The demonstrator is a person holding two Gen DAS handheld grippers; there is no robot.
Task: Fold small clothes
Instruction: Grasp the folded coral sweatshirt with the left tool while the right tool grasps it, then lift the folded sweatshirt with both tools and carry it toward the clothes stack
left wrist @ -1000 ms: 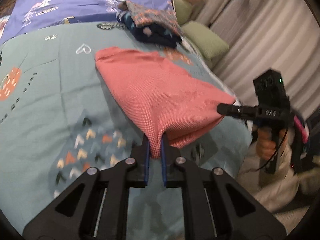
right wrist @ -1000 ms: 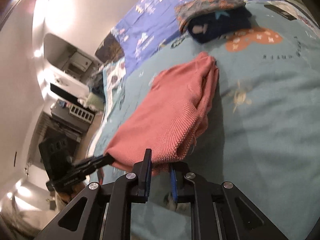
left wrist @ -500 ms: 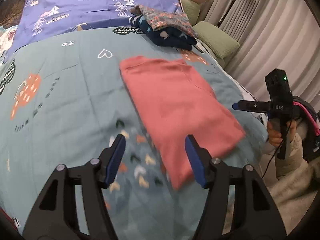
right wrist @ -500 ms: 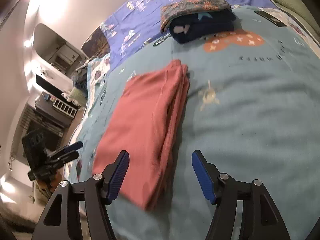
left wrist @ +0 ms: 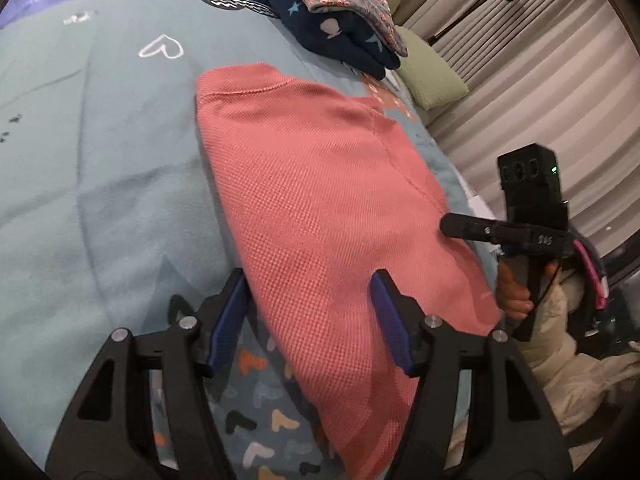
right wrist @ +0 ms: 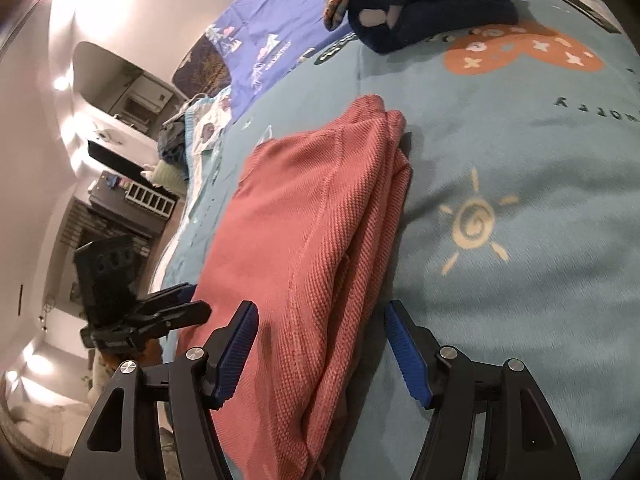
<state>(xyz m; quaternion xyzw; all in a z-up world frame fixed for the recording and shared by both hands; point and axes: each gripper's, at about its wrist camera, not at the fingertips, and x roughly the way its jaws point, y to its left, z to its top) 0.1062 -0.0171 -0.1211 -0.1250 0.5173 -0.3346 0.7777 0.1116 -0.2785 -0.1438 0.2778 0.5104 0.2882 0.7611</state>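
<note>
A folded pink knit garment [left wrist: 320,208] lies flat on the teal bedspread [left wrist: 100,184]; it also shows in the right wrist view [right wrist: 304,248], with its layered fold edge on the right. My left gripper [left wrist: 310,320] is open, low over the garment's near left edge, jaws on either side of the fabric. My right gripper [right wrist: 320,344] is open over the garment's near right edge. The right gripper also shows in the left wrist view [left wrist: 452,226], at the garment's right side. The left gripper shows in the right wrist view [right wrist: 188,304], at the garment's left side.
A stack of folded clothes, dark blue with a floral piece on top [left wrist: 340,20], sits at the far end of the bed [right wrist: 424,8]. Green pillows [left wrist: 432,76] and curtains lie to the right. The bed's near edge is just below the garment.
Both grippers let go of the pink garment, which dropped flat onto the bed. They opened, lifted back, then came down close over its near edge again.
</note>
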